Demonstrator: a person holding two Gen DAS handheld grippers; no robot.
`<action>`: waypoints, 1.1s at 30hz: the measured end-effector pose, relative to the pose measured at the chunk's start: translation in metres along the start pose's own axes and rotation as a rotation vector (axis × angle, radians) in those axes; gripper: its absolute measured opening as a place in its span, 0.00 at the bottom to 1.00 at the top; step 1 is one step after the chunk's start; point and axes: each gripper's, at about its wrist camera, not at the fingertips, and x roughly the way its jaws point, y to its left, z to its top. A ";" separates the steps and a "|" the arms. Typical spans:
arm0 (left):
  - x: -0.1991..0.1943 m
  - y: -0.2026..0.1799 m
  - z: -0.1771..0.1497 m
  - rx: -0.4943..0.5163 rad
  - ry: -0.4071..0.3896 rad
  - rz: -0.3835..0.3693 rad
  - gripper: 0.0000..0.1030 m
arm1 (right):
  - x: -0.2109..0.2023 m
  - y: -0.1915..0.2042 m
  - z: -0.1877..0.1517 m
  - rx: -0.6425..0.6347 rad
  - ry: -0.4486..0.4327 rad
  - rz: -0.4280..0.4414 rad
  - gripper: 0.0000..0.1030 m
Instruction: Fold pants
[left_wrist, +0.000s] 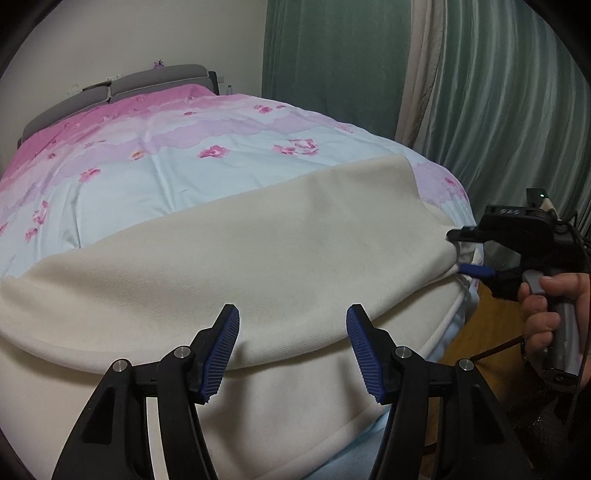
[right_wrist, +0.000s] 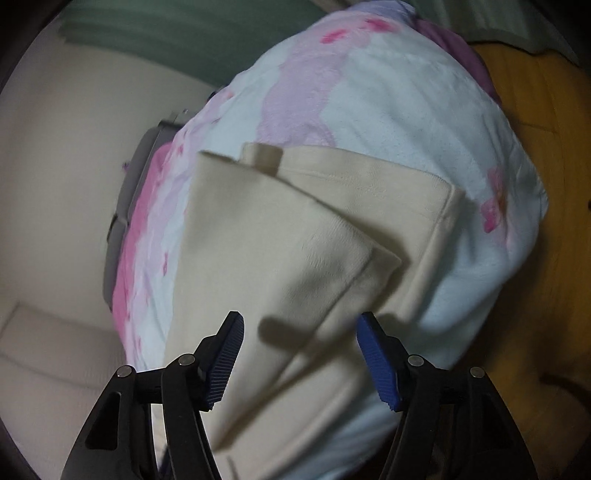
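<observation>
Cream pants (left_wrist: 258, 236) lie folded across the near end of the bed (left_wrist: 147, 162), over its pink-and-blue floral cover, filling the lower half of the left wrist view. The left tongs (left_wrist: 292, 350) hang released just above the folded edge, blue pads apart, nothing between them. At right centre, the right tongs (left_wrist: 458, 251) stand parted at the pants' corner, cloth lying between the tips though not pinched; a hand (left_wrist: 546, 310) grips their handle. Green curtains (left_wrist: 332, 55) hang behind.
</observation>
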 end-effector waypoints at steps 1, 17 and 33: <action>0.003 -0.001 0.000 0.004 0.000 -0.002 0.58 | 0.004 0.000 0.001 0.008 -0.005 -0.003 0.43; 0.010 -0.037 0.007 0.018 0.031 -0.120 0.58 | -0.038 -0.010 0.010 -0.102 -0.131 0.025 0.06; 0.093 -0.077 0.156 0.385 0.045 -0.294 0.58 | -0.031 -0.019 0.006 -0.131 -0.199 0.003 0.41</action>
